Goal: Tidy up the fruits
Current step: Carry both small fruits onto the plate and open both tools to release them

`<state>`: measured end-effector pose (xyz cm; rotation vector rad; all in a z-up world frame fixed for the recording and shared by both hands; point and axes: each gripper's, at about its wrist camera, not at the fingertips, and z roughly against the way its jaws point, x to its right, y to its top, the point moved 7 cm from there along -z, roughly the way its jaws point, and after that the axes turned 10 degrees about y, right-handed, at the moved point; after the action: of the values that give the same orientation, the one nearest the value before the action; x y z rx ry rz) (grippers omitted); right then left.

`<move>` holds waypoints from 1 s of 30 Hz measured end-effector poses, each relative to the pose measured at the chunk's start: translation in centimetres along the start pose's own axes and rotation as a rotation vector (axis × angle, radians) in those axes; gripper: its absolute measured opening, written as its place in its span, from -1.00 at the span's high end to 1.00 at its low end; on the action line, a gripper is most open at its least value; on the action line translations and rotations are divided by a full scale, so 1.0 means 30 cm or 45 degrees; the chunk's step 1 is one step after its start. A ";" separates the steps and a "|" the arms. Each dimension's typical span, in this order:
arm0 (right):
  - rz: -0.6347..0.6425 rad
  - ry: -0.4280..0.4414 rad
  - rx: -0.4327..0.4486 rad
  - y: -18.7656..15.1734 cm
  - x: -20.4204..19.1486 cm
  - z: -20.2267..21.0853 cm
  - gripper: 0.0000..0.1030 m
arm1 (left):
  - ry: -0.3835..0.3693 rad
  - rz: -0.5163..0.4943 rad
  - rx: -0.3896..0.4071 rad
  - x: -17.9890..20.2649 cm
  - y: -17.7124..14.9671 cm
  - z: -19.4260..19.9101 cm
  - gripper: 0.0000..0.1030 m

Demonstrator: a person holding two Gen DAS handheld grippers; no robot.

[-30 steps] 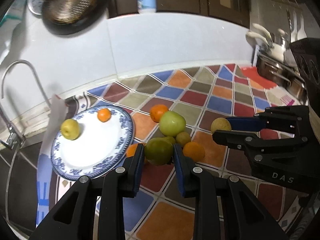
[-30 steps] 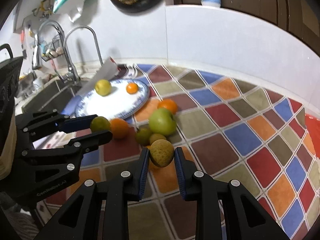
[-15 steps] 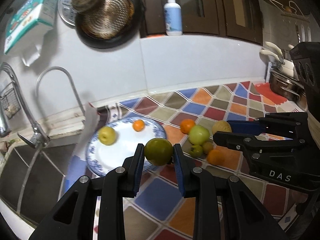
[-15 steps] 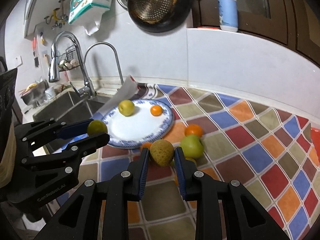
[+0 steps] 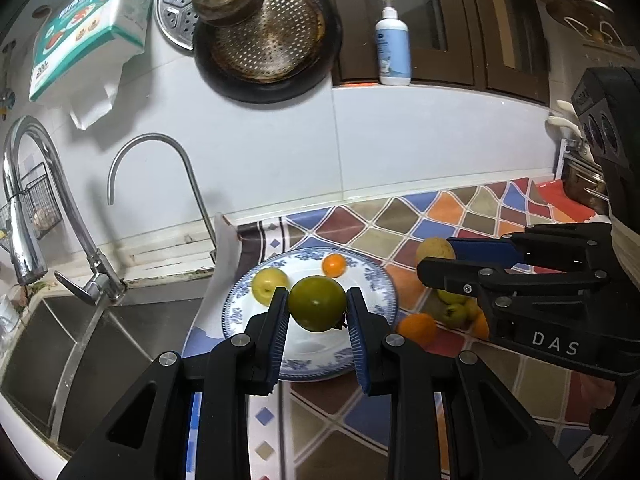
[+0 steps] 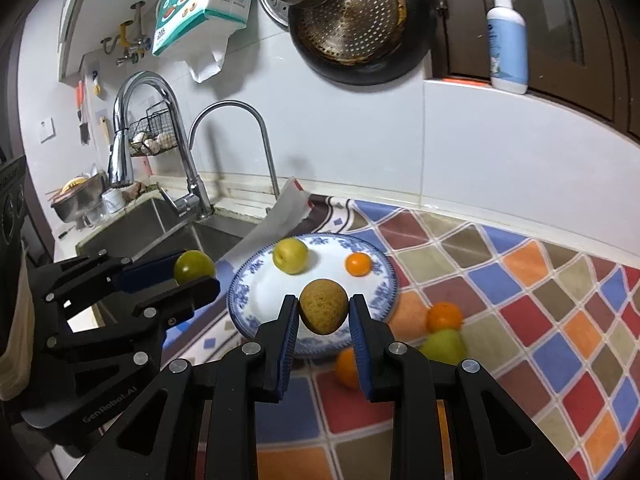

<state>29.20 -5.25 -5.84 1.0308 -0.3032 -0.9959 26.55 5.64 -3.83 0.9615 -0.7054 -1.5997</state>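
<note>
Now both grippers angle downward over the near rim of the plate [image 5: 380, 280], side by side, each with a fruit in its pads. Left gripper [image 5: 318, 314] is clamped on a green fruit [image 5: 317, 303], held in the air above the plate's near half; it is round, so no long axis to speak of, and a small dark stem end shows low on its right side. Right gripper [image 6: 324, 314] is clamped on a brown fruit [image 6: 323, 306], slightly egg-shaped, its narrower end tipped up and to the right, also above the plate's near edge. On the plate sit a yellow fruit [image 6: 290, 255] and a small orange [image 6: 358, 263], apart from each other. More fruit lies on the tiled counter [image 6: 520, 280] just right of the plate: an orange [image 6: 444, 316], a green apple [image 6: 442, 346], and another orange [image 6: 346, 366] half hidden behind the right gripper's finger. In the left view the right gripper covers most of that cluster. The hands holding the grippers are out of frame.
</note>
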 end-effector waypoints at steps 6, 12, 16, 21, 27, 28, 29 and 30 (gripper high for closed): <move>-0.041 -0.004 -0.025 0.029 -0.012 -0.105 0.48 | -0.007 -0.006 -0.021 -0.057 -0.011 -0.080 0.43; -0.040 -0.035 -0.080 0.056 -0.004 -0.222 0.48 | -0.022 0.010 -0.073 -0.101 -0.028 -0.186 0.43; -0.043 -0.045 -0.125 0.062 0.014 -0.295 0.48 | -0.037 0.012 -0.107 -0.119 -0.042 -0.256 0.43; -0.055 -0.045 -0.197 0.053 0.042 -0.393 0.48 | -0.062 0.015 -0.158 -0.126 -0.057 -0.341 0.43; -0.087 -0.031 -0.267 0.031 0.082 -0.485 0.48 | -0.078 0.008 -0.212 -0.118 -0.078 -0.420 0.43; -0.091 -0.030 -0.273 0.028 0.086 -0.493 0.48 | -0.079 0.006 -0.218 -0.117 -0.081 -0.430 0.43; -0.095 -0.031 -0.279 0.028 0.090 -0.503 0.48 | -0.078 0.006 -0.227 -0.116 -0.085 -0.441 0.43; -0.098 -0.031 -0.282 0.025 0.095 -0.510 0.48 | -0.079 0.007 -0.235 -0.117 -0.087 -0.450 0.43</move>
<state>40.87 1.34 -13.78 0.8342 -0.1691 -1.0860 37.28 10.17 -11.93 0.7779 -0.5907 -1.6640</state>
